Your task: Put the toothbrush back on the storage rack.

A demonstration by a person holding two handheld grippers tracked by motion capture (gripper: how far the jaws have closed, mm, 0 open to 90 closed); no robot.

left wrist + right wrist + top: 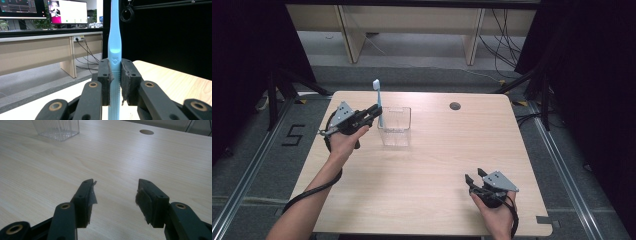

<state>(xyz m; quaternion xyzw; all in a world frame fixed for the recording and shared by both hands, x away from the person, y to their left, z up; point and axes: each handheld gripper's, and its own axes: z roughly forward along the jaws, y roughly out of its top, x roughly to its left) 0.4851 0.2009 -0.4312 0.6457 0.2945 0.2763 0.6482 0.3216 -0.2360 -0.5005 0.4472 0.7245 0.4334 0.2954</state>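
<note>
A light blue toothbrush stands upright at the left rim of a clear square plastic container on the wooden table. My left gripper is shut on its handle, bristle end up. In the left gripper view the toothbrush rises straight between the two black pads, with the left gripper closed around it. My right gripper rests low near the table's front right, open, nothing in it. The right gripper view has the right gripper open above bare wood, the container far off.
A round cable hole sits in the table's far right part. Desks, cables and monitors stand beyond the far edge. Black frame legs flank the table on both sides.
</note>
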